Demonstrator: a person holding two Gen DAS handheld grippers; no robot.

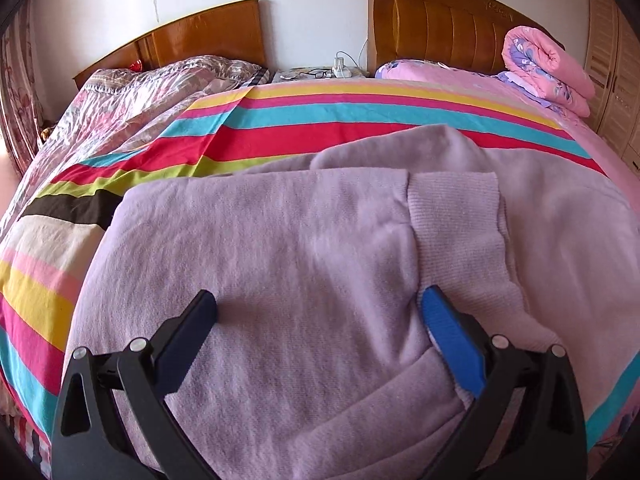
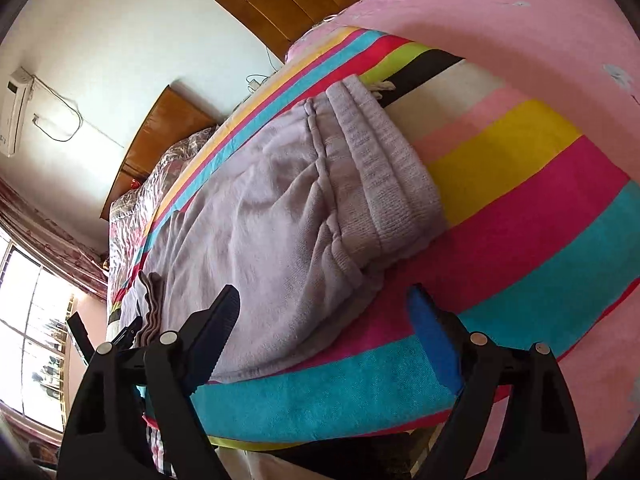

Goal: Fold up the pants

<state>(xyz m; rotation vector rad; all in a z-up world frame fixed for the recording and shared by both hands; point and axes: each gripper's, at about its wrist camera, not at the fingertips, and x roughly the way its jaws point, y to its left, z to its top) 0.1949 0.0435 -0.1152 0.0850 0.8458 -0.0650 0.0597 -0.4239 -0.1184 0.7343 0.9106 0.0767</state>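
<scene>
Left gripper [image 1: 318, 306] jaws spread over pants [image 1: 300, 260]; right gripper [image 2: 324, 306] jaws spread, empty. Pinch hem at 6 o'clock, waistband [image 2: 384, 164] at 1 o'clock; keep layers aligned on bed [image 2: 520, 208].

Pants [image 1: 304, 248] cut off below, items on bedside table [image 1: 320, 73] too small to identify

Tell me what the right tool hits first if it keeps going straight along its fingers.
Probably the near edge of the lilac pants, on the striped blanket. The right tool is open and holds nothing; depth is unclear.
</scene>
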